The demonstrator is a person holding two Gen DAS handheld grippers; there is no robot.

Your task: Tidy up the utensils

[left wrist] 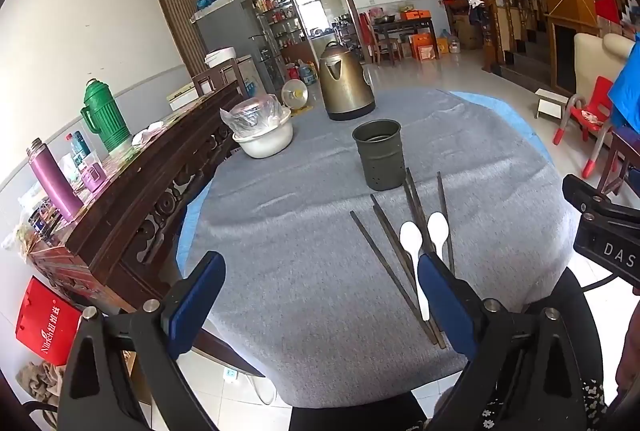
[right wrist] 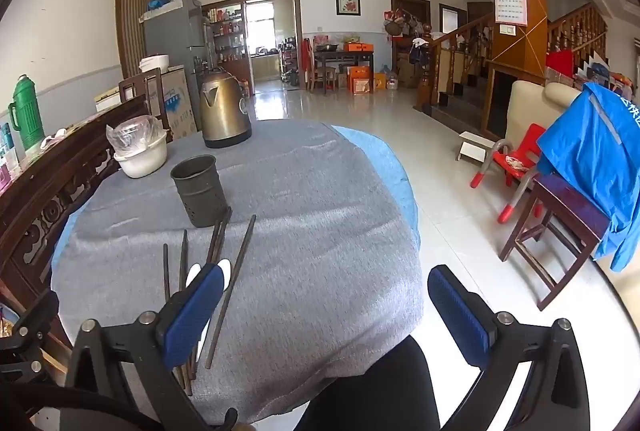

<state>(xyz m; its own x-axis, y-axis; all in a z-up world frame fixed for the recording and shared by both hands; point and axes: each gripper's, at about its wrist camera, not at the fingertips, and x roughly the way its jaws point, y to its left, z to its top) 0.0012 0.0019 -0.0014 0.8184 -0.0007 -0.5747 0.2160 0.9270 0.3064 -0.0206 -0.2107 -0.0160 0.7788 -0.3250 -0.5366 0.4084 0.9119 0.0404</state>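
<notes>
A dark metal utensil cup (left wrist: pixel 378 153) stands upright on the grey cloth of the round table (left wrist: pixel 280 231); it also shows in the right wrist view (right wrist: pixel 199 189). Several dark chopsticks (left wrist: pixel 388 255) and two white spoons (left wrist: pixel 412 243) lie loose on the cloth in front of the cup; they also show in the right wrist view (right wrist: pixel 236 271). My left gripper (left wrist: pixel 320 271) is open and empty above the near table edge, left of the utensils. My right gripper (right wrist: pixel 326 283) is open and empty, right of the utensils.
A bronze kettle (left wrist: pixel 344 83) and a white bowl with a plastic-wrapped item (left wrist: pixel 264 133) stand at the table's far side. A carved wooden sideboard (left wrist: pixel 152 175) with flasks runs along the left. A stool (right wrist: pixel 560 231) and red child's chair (right wrist: pixel 516 163) stand at the right.
</notes>
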